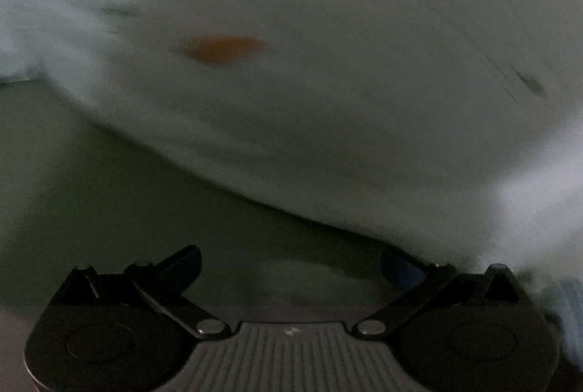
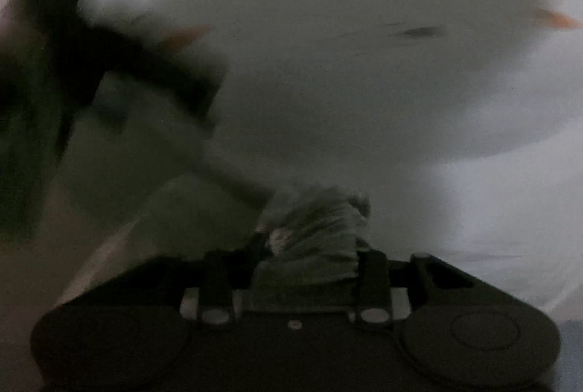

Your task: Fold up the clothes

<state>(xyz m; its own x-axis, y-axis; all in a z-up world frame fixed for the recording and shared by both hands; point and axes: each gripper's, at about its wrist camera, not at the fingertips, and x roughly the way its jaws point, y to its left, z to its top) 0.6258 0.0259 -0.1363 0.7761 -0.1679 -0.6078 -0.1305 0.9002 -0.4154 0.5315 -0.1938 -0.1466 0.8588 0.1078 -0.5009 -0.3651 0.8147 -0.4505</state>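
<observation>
My left gripper (image 1: 289, 255) stands wide open, its two black fingers (image 1: 182, 262) splayed far apart on their metal links, with nothing between them but the dull greenish surface (image 1: 109, 195) below. The grip plate at my near edge is ribbed grey plastic, flanked by two rounded black housings. Ahead, a big white garment (image 1: 328, 100) fills most of the left wrist view, soft, smooth and heavily blurred; its lower edge runs diagonally down from upper left to lower right, ending just beside my right-hand finger. Whether cloth and finger touch there I cannot tell. An orange oval patch (image 1: 224, 47) sits on the fabric, and a small dark streak (image 1: 530, 84) marks it farther right.

My right gripper (image 2: 309, 246) is partly closed, jaws drawn in on a bunched wad of cloth (image 2: 320, 228). The wad is crumpled and pleated, greyish in the dim light, and it stands up between the two narrow black fingers (image 2: 371, 279), which press its sides. Beyond it the same white garment (image 2: 364, 82) spreads pale and matte across the right wrist view, with a dark smear and orange tips (image 2: 559, 19) at its edges. To the left, a dark angular shape (image 2: 120, 57), too blurred to identify, crosses the cloth.
</observation>
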